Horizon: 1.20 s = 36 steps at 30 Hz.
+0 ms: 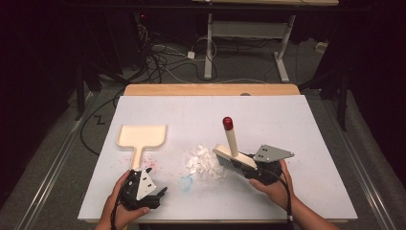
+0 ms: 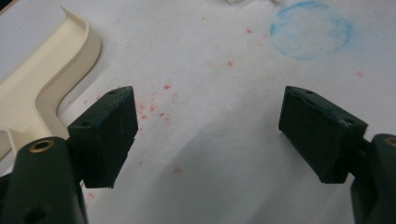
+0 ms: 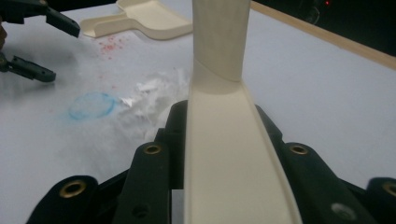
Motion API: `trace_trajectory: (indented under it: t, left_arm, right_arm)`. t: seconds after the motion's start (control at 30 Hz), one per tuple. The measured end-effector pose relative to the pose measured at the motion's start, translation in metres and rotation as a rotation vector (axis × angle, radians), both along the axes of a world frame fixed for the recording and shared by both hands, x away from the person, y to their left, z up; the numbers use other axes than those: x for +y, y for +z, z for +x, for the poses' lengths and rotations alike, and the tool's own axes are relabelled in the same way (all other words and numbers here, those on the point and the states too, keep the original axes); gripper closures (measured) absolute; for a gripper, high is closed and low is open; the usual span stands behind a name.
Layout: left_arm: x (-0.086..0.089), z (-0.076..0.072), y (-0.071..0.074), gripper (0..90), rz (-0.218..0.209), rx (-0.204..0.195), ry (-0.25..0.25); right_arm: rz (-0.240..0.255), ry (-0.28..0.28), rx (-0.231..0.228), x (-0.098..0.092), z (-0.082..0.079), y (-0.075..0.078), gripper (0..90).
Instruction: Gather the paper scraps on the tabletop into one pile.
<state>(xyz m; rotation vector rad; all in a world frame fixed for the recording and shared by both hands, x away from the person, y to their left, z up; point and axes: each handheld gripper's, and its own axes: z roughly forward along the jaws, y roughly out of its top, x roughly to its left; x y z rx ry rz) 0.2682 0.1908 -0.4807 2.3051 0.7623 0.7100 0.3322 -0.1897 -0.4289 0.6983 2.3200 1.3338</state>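
A cream hand brush (image 1: 233, 152) with a red-tipped handle stands at the middle right of the table, its bristles beside a pile of white paper scraps (image 1: 205, 163). My right gripper (image 1: 256, 168) is shut on the brush (image 3: 224, 140), whose cream back runs between the black jaws. A cream dustpan (image 1: 142, 136) lies flat at the left, handle toward me. My left gripper (image 1: 155, 196) rests near the front edge just right of that handle, open with nothing between its fingers (image 2: 107, 135). The dustpan's (image 2: 42, 84) edge lies beside the left jaw.
A faint blue ring (image 1: 185, 182) is drawn on the white sheet between the grippers, and red specks (image 1: 148, 165) dot the sheet by the dustpan handle. The table's wooden back edge (image 1: 210, 89) lies beyond. Cables and a desk frame stand on the floor behind.
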Motion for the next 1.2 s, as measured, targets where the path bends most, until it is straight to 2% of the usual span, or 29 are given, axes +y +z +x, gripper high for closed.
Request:
trace_trajectory:
  t: [0.1, 0.23, 0.53, 0.77, 0.87, 0.93, 1.07, 1.1, 1.13, 1.2]
  left_arm:
    - [0.001, 0.000, 0.000, 18.7, -0.003, 0.001, 0.002]
    - [0.003, -0.001, 0.000, 18.6, -0.006, -0.003, 0.006]
    - [0.005, -0.003, 0.003, 18.6, -0.015, -0.018, 0.015]
    - [0.004, -0.003, 0.002, 18.6, -0.015, -0.015, 0.015]
    - [0.003, -0.003, 0.002, 18.6, -0.015, -0.016, 0.015]
    - [0.004, -0.002, 0.002, 18.6, -0.013, -0.012, 0.018]
    - [0.005, -0.003, 0.003, 18.6, -0.019, -0.011, 0.023]
    - [0.005, -0.003, 0.003, 18.6, -0.020, -0.012, 0.023]
    - [0.005, -0.003, 0.003, 18.7, -0.017, -0.013, 0.024]
    - [0.003, -0.003, 0.003, 18.6, -0.020, -0.014, 0.022]
  right_arm:
    - [-0.006, 0.012, -0.020, 0.013, 0.002, 0.001, 67.6]
    - [-0.006, 0.015, -0.026, 0.011, 0.000, 0.005, 67.5]
    - [0.047, -0.018, -0.050, -0.028, -0.008, 0.032, 67.5]
    - [0.052, -0.021, -0.015, -0.066, -0.020, 0.046, 67.5]
    - [0.070, -0.023, 0.025, -0.083, -0.025, 0.050, 67.5]
    - [0.070, -0.025, 0.073, -0.094, -0.029, 0.051, 67.4]
    - [0.064, -0.015, 0.203, -0.114, -0.037, 0.046, 67.5]
    - [0.062, 0.008, 0.263, -0.120, -0.038, 0.042, 67.5]
    - [0.062, 0.021, 0.291, -0.122, -0.038, 0.040, 67.4]
    - [0.049, 0.006, 0.348, -0.127, -0.035, 0.034, 67.4]
